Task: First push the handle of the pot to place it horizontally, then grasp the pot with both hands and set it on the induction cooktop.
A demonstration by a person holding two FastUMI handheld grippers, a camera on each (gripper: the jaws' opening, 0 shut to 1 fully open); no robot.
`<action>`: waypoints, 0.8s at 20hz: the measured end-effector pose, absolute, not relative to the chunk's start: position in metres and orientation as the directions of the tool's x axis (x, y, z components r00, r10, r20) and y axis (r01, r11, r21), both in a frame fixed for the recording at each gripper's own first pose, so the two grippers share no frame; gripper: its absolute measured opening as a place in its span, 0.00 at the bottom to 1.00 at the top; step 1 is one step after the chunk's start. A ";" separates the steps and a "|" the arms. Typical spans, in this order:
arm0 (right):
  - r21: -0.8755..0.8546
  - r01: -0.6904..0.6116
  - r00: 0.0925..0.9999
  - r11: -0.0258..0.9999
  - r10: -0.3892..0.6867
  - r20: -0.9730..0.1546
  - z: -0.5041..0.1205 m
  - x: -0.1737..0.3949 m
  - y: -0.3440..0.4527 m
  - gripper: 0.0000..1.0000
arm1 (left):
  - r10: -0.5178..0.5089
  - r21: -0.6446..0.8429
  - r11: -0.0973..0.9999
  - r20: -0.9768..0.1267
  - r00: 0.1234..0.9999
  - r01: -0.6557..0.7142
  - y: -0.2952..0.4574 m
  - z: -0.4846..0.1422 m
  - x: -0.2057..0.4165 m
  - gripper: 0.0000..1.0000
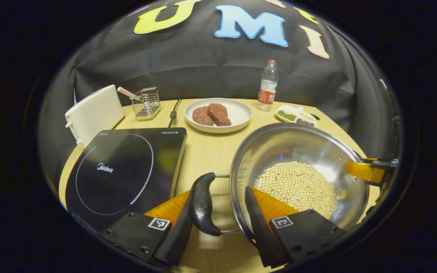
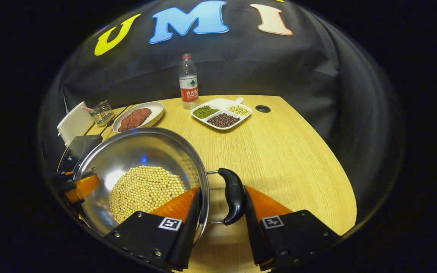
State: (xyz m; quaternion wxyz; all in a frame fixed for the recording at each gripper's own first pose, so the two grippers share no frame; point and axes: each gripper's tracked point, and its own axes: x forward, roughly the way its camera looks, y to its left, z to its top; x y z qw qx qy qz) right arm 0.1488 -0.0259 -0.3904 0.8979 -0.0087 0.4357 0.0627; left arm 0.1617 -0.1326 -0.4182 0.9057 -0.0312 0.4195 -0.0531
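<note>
Light wooden table (image 2: 286,151) bearing a black glass induction cooktop (image 1: 127,174); beside it, a round steel pot (image 1: 298,151) of pale beans. Left gripper (image 1: 218,223) straddles one black side handle (image 1: 202,204) and the rim, jaws apart; right gripper (image 2: 220,216) likewise brackets the opposite handle (image 2: 233,195).

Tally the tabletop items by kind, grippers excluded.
Cookware: 2, pot, induction cooktop
Dishes: 2, meat plate, divided dish
Bottles: 1, water bottle
Wire racks: 1, rack
White boards: 1, board
Total: 7
</note>
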 end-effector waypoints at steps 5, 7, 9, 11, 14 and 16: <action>0.035 -0.126 0.601 0.991 0.105 -0.793 -0.387 0.149 -0.024 0.52 | -0.115 -0.147 0.989 -0.762 0.637 0.004 -0.128 -0.416 0.167 0.72; 0.015 -0.122 0.605 0.992 0.086 -0.791 -0.384 0.146 -0.023 0.52 | -0.111 -0.132 0.991 -0.764 0.635 0.014 -0.127 -0.421 0.170 0.64; 0.017 -0.114 0.609 0.993 0.083 -0.789 -0.379 0.146 -0.021 0.52 | -0.108 -0.124 0.992 -0.748 0.655 0.023 -0.125 -0.414 0.175 0.68; 0.020 -0.106 0.619 0.994 0.082 -0.781 -0.368 0.144 -0.019 0.52 | -0.104 -0.114 0.993 -0.729 0.677 0.030 -0.121 -0.399 0.176 0.68; 0.023 -0.100 0.629 0.995 0.081 -0.773 -0.352 0.143 -0.014 0.52 | -0.106 -0.122 0.992 -0.712 0.695 0.027 -0.112 -0.382 0.177 0.72; 0.021 -0.095 0.637 0.995 0.077 -0.767 -0.341 0.141 -0.006 0.52 | -0.107 -0.123 0.992 -0.704 0.702 0.027 -0.102 -0.374 0.178 0.63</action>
